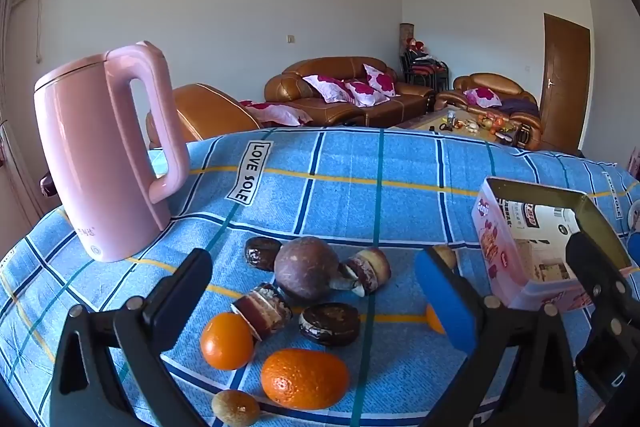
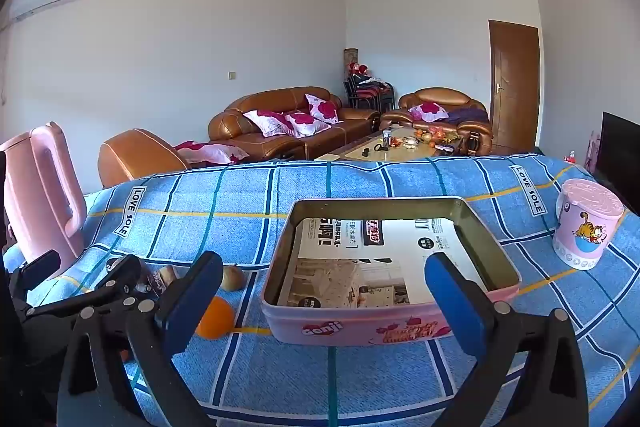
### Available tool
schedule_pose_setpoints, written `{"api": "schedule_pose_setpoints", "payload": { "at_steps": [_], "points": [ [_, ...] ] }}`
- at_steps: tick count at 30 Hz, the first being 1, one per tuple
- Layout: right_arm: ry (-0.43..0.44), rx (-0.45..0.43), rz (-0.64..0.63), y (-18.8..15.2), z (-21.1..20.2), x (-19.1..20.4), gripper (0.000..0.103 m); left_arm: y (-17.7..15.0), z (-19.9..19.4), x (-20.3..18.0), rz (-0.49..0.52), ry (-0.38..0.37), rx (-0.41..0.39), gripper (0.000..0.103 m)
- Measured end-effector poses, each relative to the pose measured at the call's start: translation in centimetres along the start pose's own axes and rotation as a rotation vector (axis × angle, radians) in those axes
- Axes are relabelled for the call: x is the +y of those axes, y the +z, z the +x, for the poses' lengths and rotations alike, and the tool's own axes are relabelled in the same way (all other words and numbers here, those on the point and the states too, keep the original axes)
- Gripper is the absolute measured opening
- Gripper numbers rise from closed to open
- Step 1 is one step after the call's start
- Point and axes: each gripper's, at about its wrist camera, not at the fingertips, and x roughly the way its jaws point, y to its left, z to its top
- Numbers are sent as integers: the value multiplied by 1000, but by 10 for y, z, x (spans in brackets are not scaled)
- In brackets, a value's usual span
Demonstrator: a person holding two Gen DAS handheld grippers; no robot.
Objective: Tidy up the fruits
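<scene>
Presently both sets of jaws are spread wide and nothing is pinched: the left gripper (image 1: 320, 303) hangs over the fruit heap at lower centre of its view, the right gripper (image 2: 324, 303) is set before the tin (image 2: 390, 323) at centre of its own. On the worktop (image 1: 360, 195), oranges (image 1: 304, 379) are crowded against wrapped cakes (image 1: 330, 323) and a brown fruit (image 1: 306, 267), some touching. A cake could be caught with an orange if the jaws are closed carelessly, and round fruit may be nudged along the cloth. The kettle (image 1: 104, 155) at left could be bumped by a wide sweep.
</scene>
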Motion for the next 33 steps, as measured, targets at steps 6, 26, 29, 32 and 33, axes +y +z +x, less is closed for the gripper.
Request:
{"api": "schedule_pose_setpoints", "payload": {
  "at_steps": [6, 26, 29, 32, 33],
  "points": [
    [-2, 1, -3, 0, 1, 0, 102, -3, -4, -4, 8, -21, -8, 103],
    [-14, 11, 4, -2, 5, -2, 102, 1, -2, -1, -5, -27, 7, 103],
    [-15, 13, 3, -2, 5, -1, 102, 1, -2, -1, -5, -26, 7, 103],
    [-16, 16, 2, -2, 5, -1, 102, 0, -1, 0, -6, -27, 8, 103],
    [-16, 16, 3, -2, 5, -1, 102, 0, -2, 0, -6, -27, 8, 103]
  ]
}}
